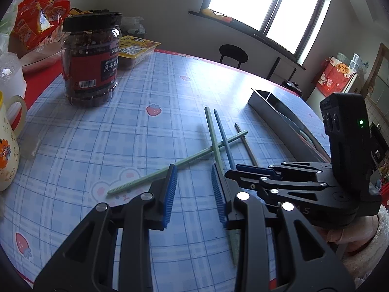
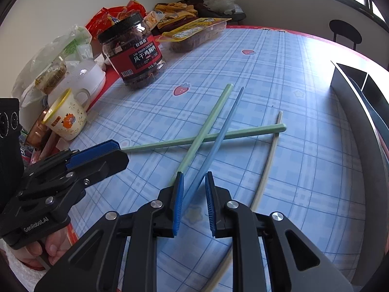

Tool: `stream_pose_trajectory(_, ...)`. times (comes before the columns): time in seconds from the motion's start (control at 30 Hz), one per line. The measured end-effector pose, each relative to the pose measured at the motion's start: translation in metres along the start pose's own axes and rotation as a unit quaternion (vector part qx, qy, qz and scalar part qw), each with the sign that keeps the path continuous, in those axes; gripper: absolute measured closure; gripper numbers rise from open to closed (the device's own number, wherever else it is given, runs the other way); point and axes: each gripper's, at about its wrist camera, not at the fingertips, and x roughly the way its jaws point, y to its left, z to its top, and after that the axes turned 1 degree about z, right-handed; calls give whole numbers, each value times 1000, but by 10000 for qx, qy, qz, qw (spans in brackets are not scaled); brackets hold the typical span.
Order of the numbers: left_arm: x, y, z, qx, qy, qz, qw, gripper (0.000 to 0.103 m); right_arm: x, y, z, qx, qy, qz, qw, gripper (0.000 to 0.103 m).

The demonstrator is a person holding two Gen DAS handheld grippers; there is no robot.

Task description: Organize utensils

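Several chopsticks lie crossed on the blue checked tablecloth. One green chopstick [image 2: 204, 140] runs sideways, and a second green chopstick [image 2: 206, 121] and a blue chopstick [image 2: 218, 136] rest over it. A pale chopstick [image 2: 265, 160] lies to the right. My right gripper [image 2: 194, 175] is narrowed but open. The blue chopstick's near end lies between its pads, with tablecloth showing beside it. My left gripper [image 1: 193, 168] is partly open with nothing between its pads; the sideways green chopstick [image 1: 194, 157] passes just beyond its tips. A metal divided holder [image 1: 267, 112] stands far right.
A jar of dried chicken [image 1: 91, 60] with a black lid stands at the far left, with snack packets [image 1: 136, 48] behind it. A cream mug [image 2: 66, 119] sits at the table's left edge. A black stool [image 1: 233, 53] stands beyond the table under the window.
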Motion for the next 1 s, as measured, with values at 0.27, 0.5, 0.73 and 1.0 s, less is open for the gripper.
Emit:
stream_pose_trajectory(0.27,13,-15,-2,228,222,-59,9995,71,-4,-10,-3,196,-22,24,9998,92)
stream_pose_trajectory(0.5,26,-36,-4,466,399,-73,9981,71,-12,-25,-7,420,-118,-24,9990,95)
stream_pose_trajectory(0.73,41,-50,-4,629,597,32,9962,71,-14,-32,-10,560,-223,52,9982,95)
stream_pose_trajectory(1.0,53,-54,0,725,663,465,9941,80,-15,-37,-13,637,-296,199,9973,95)
